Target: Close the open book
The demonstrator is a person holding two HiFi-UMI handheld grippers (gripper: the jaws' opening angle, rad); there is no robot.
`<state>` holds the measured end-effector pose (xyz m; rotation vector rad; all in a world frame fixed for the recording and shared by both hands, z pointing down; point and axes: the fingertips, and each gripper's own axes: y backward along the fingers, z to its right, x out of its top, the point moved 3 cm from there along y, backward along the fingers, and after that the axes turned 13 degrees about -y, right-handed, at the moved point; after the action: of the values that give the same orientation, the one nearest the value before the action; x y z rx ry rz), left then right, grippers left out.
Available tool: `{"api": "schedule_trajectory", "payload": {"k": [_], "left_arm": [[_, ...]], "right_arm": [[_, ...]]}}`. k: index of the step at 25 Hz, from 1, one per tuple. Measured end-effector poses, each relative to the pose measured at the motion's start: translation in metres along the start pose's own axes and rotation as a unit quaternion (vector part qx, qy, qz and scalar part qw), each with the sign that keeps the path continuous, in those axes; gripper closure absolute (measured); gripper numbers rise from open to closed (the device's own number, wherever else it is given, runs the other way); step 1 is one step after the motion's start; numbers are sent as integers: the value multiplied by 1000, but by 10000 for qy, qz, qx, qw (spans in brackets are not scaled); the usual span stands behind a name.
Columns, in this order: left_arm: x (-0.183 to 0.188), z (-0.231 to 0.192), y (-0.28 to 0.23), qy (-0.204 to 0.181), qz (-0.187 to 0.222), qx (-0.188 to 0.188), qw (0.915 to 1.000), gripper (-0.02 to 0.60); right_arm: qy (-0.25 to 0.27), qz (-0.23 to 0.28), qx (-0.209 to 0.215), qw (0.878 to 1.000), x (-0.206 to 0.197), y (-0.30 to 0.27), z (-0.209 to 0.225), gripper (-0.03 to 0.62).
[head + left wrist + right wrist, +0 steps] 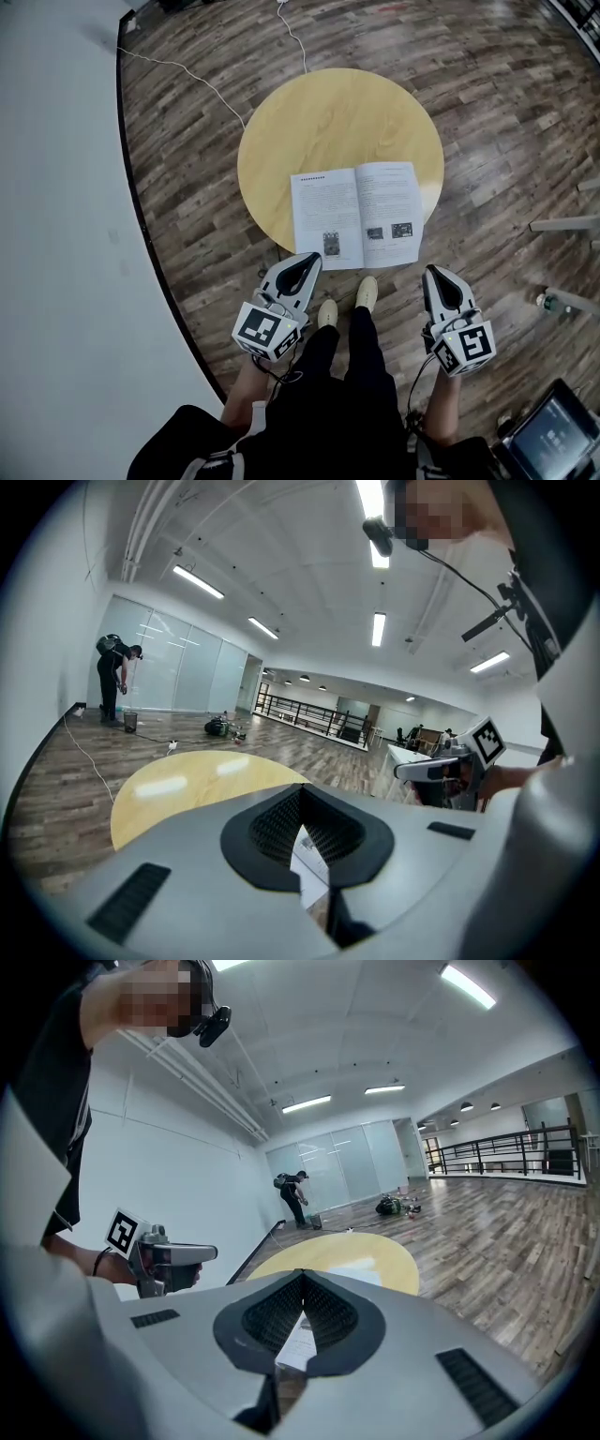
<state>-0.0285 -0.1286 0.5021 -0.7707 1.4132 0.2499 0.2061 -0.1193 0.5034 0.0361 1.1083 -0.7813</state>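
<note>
Wood floor (pixel 487 112) surrounds a round yellow bench (pixel 328 122). Book (pixel 356 214) lies open at the bench's 5 o'clock edge. Left gripper (pixel 307 261) at the book's 7 o'clock, right gripper (pixel 435 274) at its 4 o'clock; both jaws clenched, empty.

place: open-plan office hall | cues: wood-plank floor (pixel 487 112); glass partitions (pixel 178 672); ceiling strip lights (pixel 378 628); railing (pixel 300 714)
</note>
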Motion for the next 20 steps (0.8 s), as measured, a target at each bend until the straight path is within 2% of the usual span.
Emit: {"api": "schedule_trajectory", "payload": {"k": [14,20], "left_arm": [[-7,0,-19,117,-104,-7,9999,583],[-9,2,-18,115,-137,-11,9998,583]], "right_arm": [[-112,-221,-54,9997,-14,-18,27,592],[-142,-445,-286,9985,-36,-38,56,592]]}}
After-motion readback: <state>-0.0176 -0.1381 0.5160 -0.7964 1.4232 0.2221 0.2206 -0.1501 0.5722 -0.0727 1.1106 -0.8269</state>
